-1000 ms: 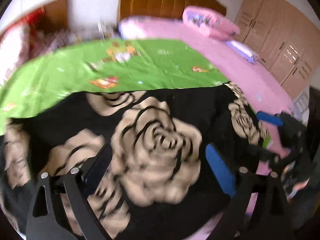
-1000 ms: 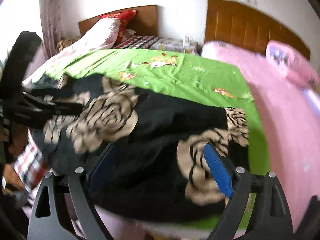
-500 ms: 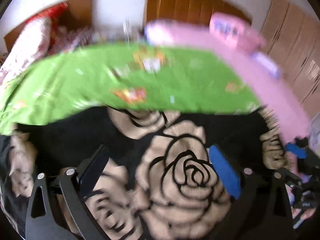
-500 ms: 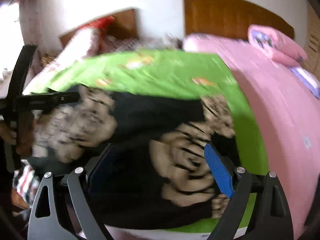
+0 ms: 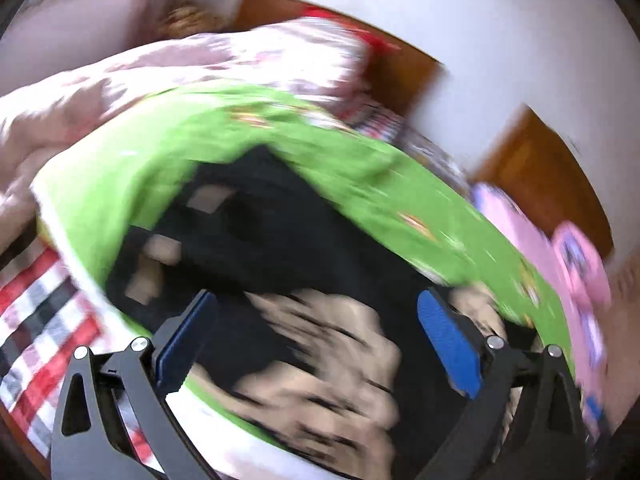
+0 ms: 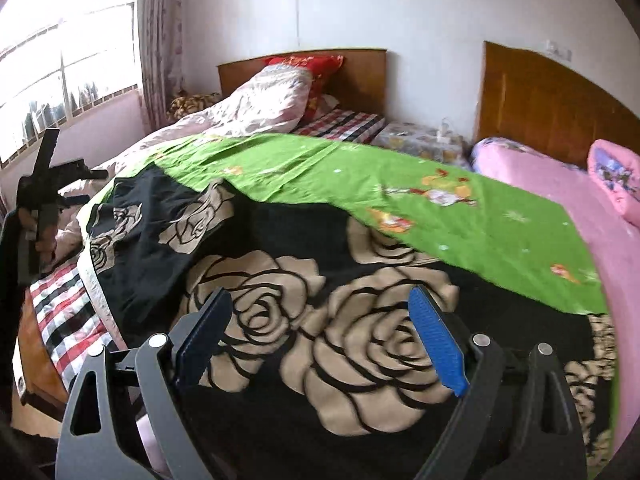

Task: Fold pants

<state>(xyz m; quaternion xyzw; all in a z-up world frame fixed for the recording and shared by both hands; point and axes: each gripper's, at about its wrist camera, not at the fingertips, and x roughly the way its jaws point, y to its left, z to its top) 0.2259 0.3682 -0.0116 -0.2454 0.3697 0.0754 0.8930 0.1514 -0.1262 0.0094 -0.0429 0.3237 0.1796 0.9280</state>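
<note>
Both tongs (image 5: 316, 344) (image 6: 324, 336) hover agape over pants (image 6: 320, 320).

Soft matt cloth pants (image 6: 328, 320) on my green cotton sheet (image 6: 460, 216); glossy wooden headboard (image 6: 536, 96) at one o'clock.

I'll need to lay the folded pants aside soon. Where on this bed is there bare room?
The green sheet is bare beyond the black rose-print pants, from their far edge toward the pink bed at right. The near side is taken up by the pants, and the rumpled pale quilt crowds the far left by the window.
</note>
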